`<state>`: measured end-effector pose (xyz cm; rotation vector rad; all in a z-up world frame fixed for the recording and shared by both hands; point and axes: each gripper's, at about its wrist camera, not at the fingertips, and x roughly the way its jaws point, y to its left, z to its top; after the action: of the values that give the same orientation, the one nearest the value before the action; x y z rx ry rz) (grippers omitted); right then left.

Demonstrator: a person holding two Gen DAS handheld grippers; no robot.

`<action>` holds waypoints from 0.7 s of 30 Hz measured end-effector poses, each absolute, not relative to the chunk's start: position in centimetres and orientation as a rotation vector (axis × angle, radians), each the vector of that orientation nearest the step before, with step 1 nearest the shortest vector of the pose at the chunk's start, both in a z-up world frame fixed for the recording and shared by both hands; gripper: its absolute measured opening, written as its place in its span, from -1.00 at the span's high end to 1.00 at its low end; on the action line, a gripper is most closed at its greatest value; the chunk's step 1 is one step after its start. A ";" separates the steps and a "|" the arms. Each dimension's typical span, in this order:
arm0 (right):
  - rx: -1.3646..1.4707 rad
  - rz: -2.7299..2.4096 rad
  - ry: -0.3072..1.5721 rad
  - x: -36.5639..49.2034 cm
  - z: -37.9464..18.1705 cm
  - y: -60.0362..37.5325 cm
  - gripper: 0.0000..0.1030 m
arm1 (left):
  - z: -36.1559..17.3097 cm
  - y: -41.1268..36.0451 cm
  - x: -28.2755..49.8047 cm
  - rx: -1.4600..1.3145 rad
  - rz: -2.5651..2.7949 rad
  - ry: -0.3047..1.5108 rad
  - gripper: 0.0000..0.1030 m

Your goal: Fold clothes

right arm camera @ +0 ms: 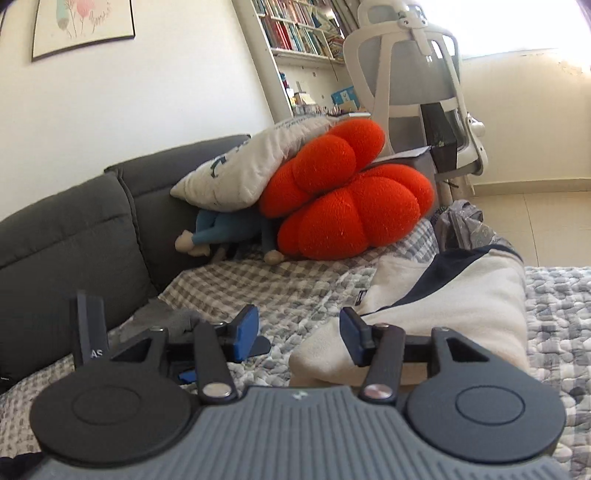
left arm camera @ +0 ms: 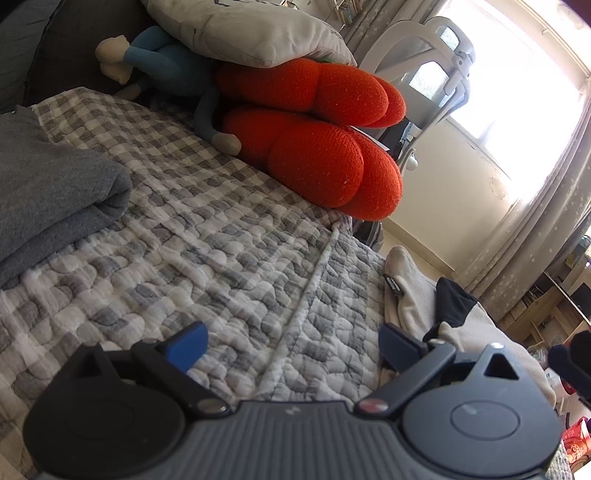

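Note:
A cream garment with a navy panel (right arm camera: 461,295) lies bunched on the checked quilt (right arm camera: 295,288), just right of my right gripper (right arm camera: 298,332). That gripper is open with nothing between its blue pads (right arm camera: 245,332); its right finger stands in front of the garment's near fold. In the left wrist view my left gripper (left arm camera: 291,347) is open over the quilt (left arm camera: 221,236) and holds nothing. A folded grey garment (left arm camera: 55,195) rests at the left there, and the cream and navy garment (left arm camera: 417,295) lies at the right near the quilt's edge.
Two orange knitted cushions (right arm camera: 351,206), a grey pillow (right arm camera: 243,173) and a doll in blue (right arm camera: 210,232) are piled at the sofa's far end. The dark grey sofa back (right arm camera: 74,236) runs along the left. A white office chair (right arm camera: 413,81) and a bookshelf (right arm camera: 295,26) stand behind.

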<state>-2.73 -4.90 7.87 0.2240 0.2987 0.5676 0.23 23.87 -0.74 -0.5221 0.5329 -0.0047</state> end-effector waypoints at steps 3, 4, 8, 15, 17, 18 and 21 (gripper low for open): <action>0.291 0.432 0.261 -2.9 9.0 -9.5 -0.03 | -0.7 23.8 0.2 -0.515 -0.003 0.532 -0.93; 0.330 0.397 0.273 -2.5 9.0 -10.9 0.00 | -0.7 23.8 0.3 -0.512 -0.002 0.532 -0.93; 0.365 0.300 0.343 -0.9 6.8 -13.2 0.46 | -0.7 23.7 0.2 -0.503 -0.008 0.523 -0.93; 0.161 0.394 0.401 -0.7 5.1 -8.8 0.53 | -0.5 23.5 0.1 -0.488 -0.006 0.519 -0.91; 0.104 0.389 0.423 -0.5 4.9 -8.2 0.52 | -0.5 23.4 0.2 -0.483 0.000 0.525 -0.91; 0.076 0.386 0.434 -0.4 4.9 -7.9 0.52 | -0.4 23.3 0.2 -0.476 0.006 0.526 -0.91; 0.063 0.389 0.471 -0.2 4.0 -7.8 0.52 | 0.2 22.6 0.1 -0.430 0.033 0.524 -0.91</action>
<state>-0.19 -7.76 4.01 0.0628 0.4707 0.3891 0.06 22.59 0.21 -0.4299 0.5241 0.0327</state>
